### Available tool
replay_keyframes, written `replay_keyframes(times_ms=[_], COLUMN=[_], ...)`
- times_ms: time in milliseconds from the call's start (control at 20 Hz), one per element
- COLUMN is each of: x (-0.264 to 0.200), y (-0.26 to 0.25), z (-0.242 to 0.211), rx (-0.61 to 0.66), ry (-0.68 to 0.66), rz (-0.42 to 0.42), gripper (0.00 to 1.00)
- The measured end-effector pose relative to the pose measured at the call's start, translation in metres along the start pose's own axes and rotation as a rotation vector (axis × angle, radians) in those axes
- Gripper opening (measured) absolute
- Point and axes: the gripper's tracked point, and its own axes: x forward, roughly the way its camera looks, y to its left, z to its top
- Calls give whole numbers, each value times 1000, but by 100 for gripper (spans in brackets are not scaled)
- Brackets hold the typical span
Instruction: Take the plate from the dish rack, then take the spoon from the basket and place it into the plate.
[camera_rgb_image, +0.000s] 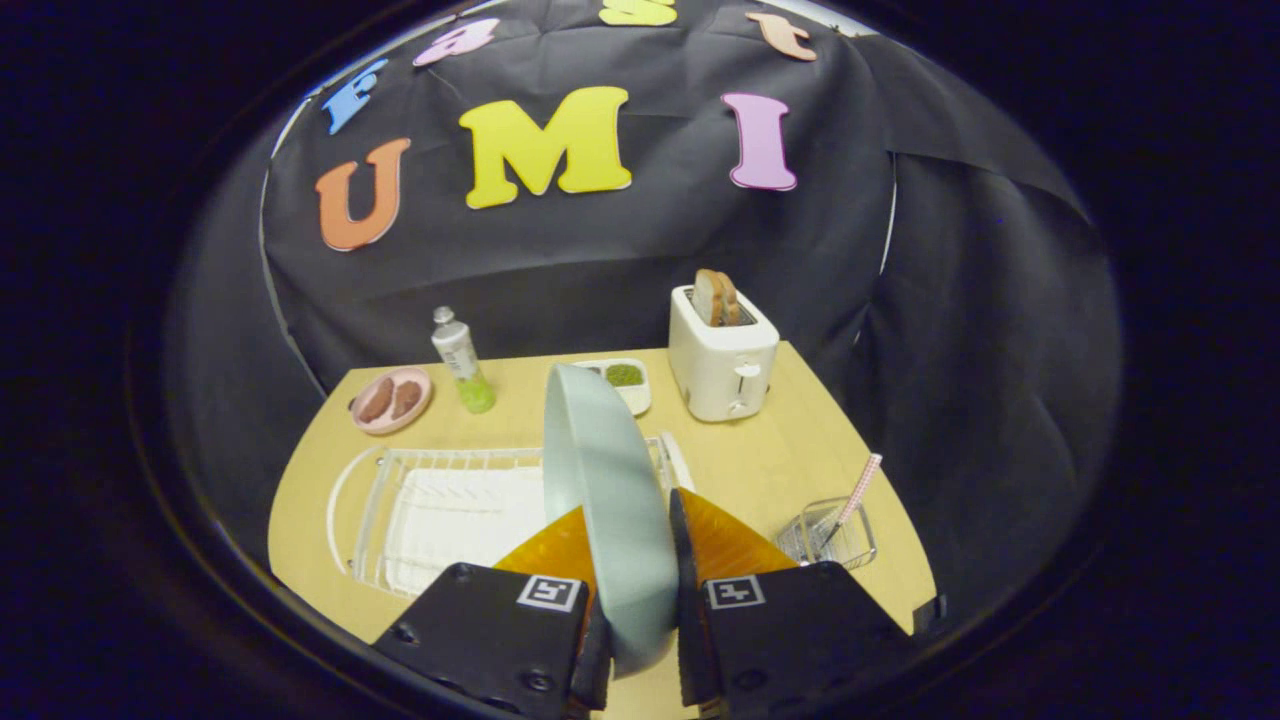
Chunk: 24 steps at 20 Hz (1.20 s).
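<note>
The tongs (628, 530) are clamped on a pale blue-grey plate (610, 500), which stands on edge between the two fingers (555, 545), both pressing on its faces, its rim rising ahead of them. Just beyond and to the left of the tongs lies a white wire dish rack (440, 510) on a light wooden tabletop (790, 450). To the right of the tongs, near them, sits a small clear wire basket (835, 535) holding a spoon with a pink checked handle (858, 490) that leans up and out. Well beyond the tongs stand a white toaster (722, 365) with bread slices (716, 297) in its slot, a small white dish with green food (625, 380), a bottle of green liquid (462, 360) whose label is too small to read, and a pink plate with brown food (392, 398). Each finger base carries a square black-and-white marker (549, 592).
</note>
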Motion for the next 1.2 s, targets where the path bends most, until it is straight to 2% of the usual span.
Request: replay_keyframes(times_ms=[100, 250, 400, 500, 850, 1050, 1200], x=[-23, -42, -45, -39, -32, -21, -12], y=[7, 4, 2, -2, 2, 5, 10], z=[-20, -60, -100, -135, -215, -232, -246], rx=[-11, -23, -1, 9, 150, 204, 308], ry=[-18, -22, -5, 51, 199, 220, 230], rz=[55, 89, 125, 144, 252, 283, 350], gripper=[32, 32, 32, 32, 32, 32, 33])
